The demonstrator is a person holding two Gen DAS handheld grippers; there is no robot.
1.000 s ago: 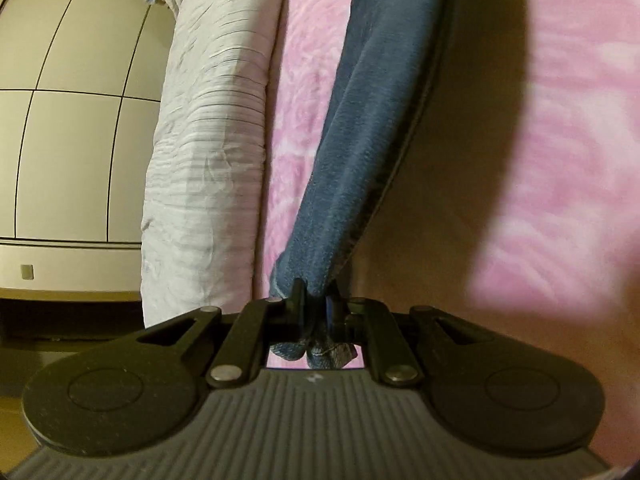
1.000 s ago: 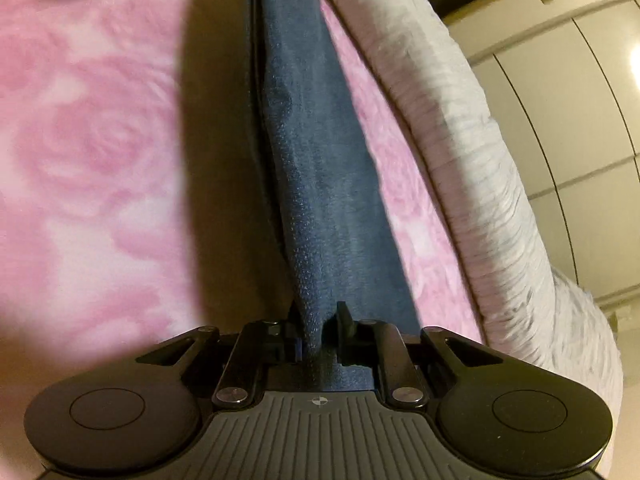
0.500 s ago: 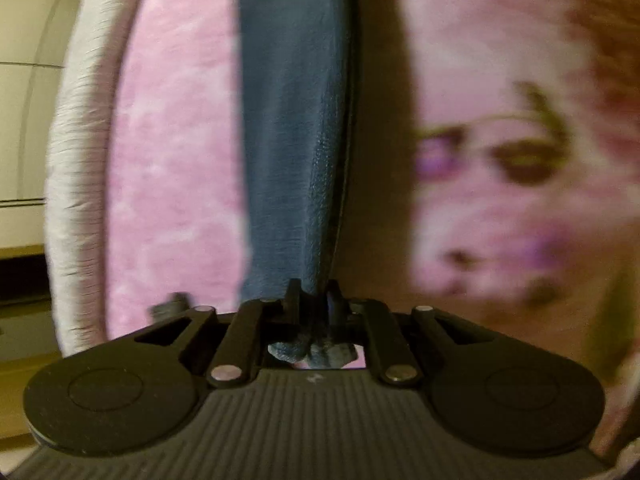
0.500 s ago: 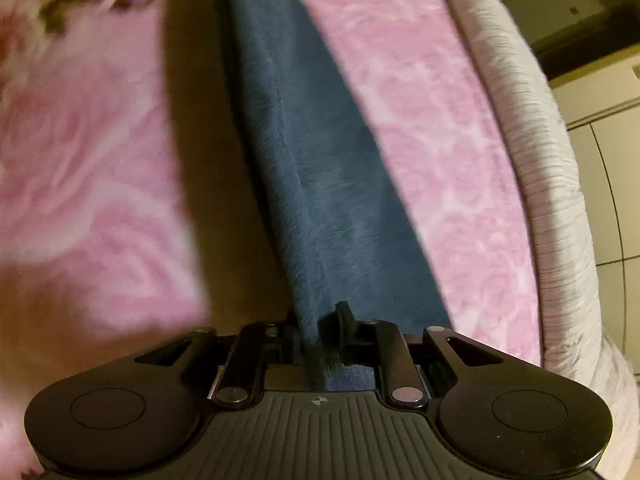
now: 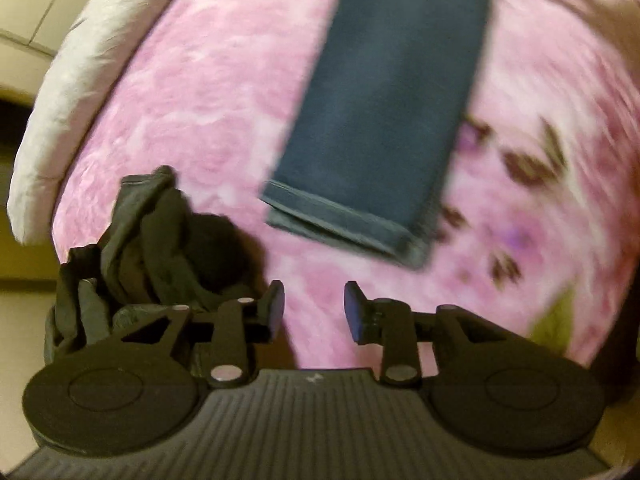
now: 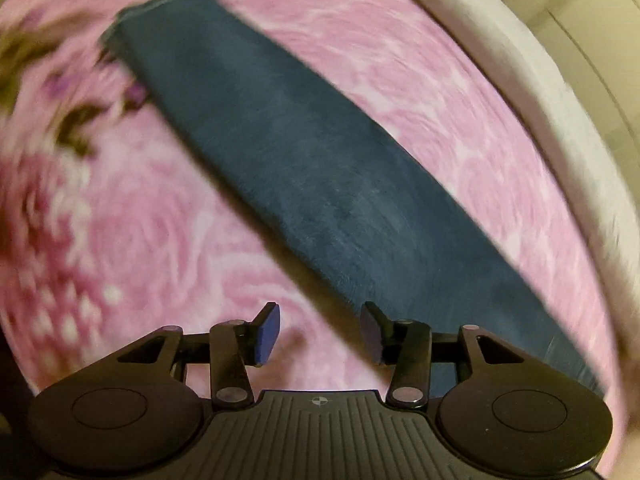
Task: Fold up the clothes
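Released since the earlier frames: both tools had been pinching the blue denim, and now both stand with fingers apart, nothing between them, the cloth lying down on the pink floral blanket (image 5: 208,92).

Left gripper (image 5: 314,312): a crumpled dark garment (image 5: 136,240) sits just left of its left finger, partly behind the linkage. The hemmed end of the folded jeans (image 5: 384,120) lies ahead and slightly right, apart from the fingertips, as a long narrow strip running away from the tool. A pale quilted edge (image 5: 72,80) borders the blanket far left.

Right gripper (image 6: 320,338): the jeans (image 6: 320,184) run diagonally from far upper left to under the right finger.

Risk, as a judgement: motion blur suggests quick hands; a finger snagging the near edge could drag the layers askew. Reaching left could catch the dark garment instead.
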